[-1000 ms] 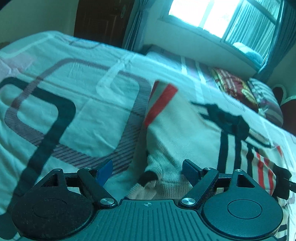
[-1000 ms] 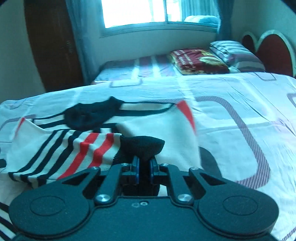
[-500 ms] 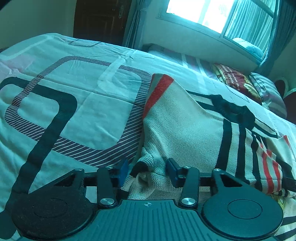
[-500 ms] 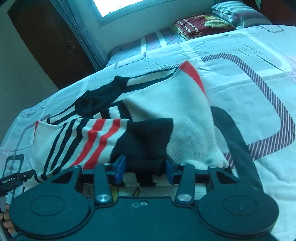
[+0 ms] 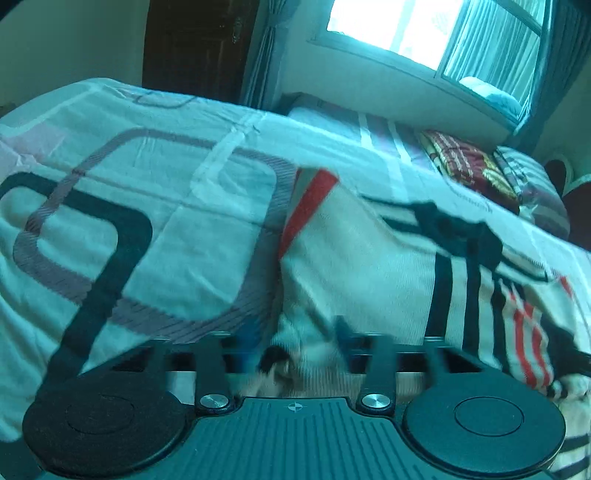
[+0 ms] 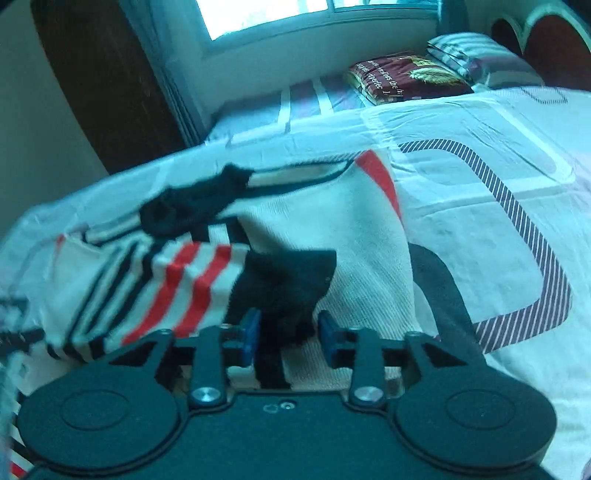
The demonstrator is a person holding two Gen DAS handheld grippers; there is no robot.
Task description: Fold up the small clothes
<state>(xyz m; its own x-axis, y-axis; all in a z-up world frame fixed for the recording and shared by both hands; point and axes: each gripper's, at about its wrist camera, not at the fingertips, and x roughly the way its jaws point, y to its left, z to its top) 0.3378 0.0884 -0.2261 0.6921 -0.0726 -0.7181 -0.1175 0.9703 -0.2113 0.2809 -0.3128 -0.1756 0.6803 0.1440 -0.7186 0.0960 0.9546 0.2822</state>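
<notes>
The right hand-held gripper [image 6: 286, 334] is opening; the sweater's black cuff [image 6: 291, 280] lies between its blue pads [image 6: 251, 332], which no longer press on it. The left hand-held gripper [image 5: 295, 341] is also opening, blurred, with the cream hem of the sweater [image 5: 354, 266] loose between its spread jaws. The striped sweater lies partly folded on the bed [image 5: 155, 221], one sleeve [image 6: 177, 280] laid across the body. Pillows [image 6: 406, 77] sit beyond, under the window [image 6: 266, 14].

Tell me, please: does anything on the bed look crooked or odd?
The striped sweater is folded unevenly: its black cuff lies bunched on the cream panel, and the red-edged corner slants. Nothing looks damaged.
</notes>
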